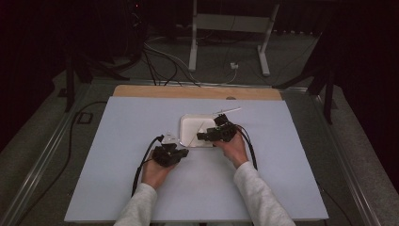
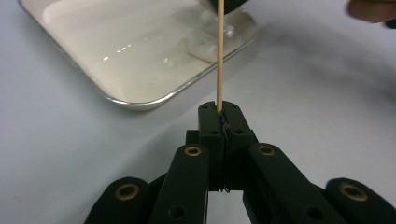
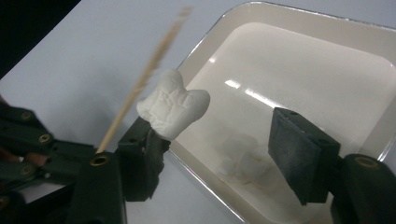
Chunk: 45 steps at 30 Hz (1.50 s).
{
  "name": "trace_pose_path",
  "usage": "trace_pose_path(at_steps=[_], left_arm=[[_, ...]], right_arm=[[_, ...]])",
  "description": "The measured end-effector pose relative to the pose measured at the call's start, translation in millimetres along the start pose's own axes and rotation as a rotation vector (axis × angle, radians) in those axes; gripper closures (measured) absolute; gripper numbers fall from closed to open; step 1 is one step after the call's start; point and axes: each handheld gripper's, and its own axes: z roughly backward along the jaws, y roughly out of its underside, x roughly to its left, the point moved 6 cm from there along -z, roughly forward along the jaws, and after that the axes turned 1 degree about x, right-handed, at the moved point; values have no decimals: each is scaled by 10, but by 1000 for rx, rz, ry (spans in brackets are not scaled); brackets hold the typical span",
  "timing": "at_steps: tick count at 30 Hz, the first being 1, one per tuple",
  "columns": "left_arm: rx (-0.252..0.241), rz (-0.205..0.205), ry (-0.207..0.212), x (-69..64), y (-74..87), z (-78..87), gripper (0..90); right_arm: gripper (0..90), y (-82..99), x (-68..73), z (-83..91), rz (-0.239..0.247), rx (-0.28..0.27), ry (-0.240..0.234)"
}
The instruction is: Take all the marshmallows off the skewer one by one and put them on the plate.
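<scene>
On the left of the high view, the light grey mat (image 1: 117,155) lies bare from its left edge to the left gripper (image 1: 181,151), leaving wide open room on that side. That gripper is clenched on the near end of a thin wooden skewer (image 2: 219,70); in the left gripper view its two black jaws meet around the stick, which runs straight ahead over the corner of the white tray (image 2: 93,70).

The tray sits near the middle of the mat, its raised rim just beyond the left gripper's tips.

To the right, the right gripper (image 1: 203,136) hangs over the tray's near edge. Its jaws stand apart, pressing on nothing. In the right gripper view a squashed white marshmallow (image 3: 173,108) clings to one pad, beside the blurred skewer, with the other pad well clear of it. A pale smear marks the tray floor below.

Further right the mat is free to its edge. Behind the wooden table edge (image 1: 197,92), cables (image 1: 164,61) and a white stand (image 1: 226,28) occupy the floor.
</scene>
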Motion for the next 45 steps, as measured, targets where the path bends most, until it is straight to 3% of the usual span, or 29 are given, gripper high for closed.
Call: trace_pose_path(at_steps=[5,7,9,12,16,21,25,28,32,40,45], left_arm=[[24,15,-21,68,-29,-58,900],[7,13,-27,65,-57,-56,900],[-27,18,-7,37,-93,-21,900],[-59,-14,42,-51,-131,25,900],[15,-60,41,-87,-117,-36,900],[51,-16,9,32,-107,-90,900],[70,-1,-11,108,-104,-122,900],[52,18,-18,129,-123,-129,900],[62,55,-43,165,-129,-162,900],[11,199,-72,286,-301,-250,896],[-13,244,-90,351,-439,-336,896]], right_arm=[[340,-32,14,54,13,-32,4],[341,-43,16,87,10,-48,-11],[341,-31,-7,89,16,-23,20],[340,-8,-58,70,10,0,47],[335,-1,-57,45,6,0,39],[328,-18,-14,76,50,-15,55],[314,-54,-19,149,35,-63,15],[292,-60,-38,181,39,-67,34],[280,-70,-56,249,16,-96,37],[278,-69,-18,371,18,-128,35],[280,-53,25,418,29,-141,26]])
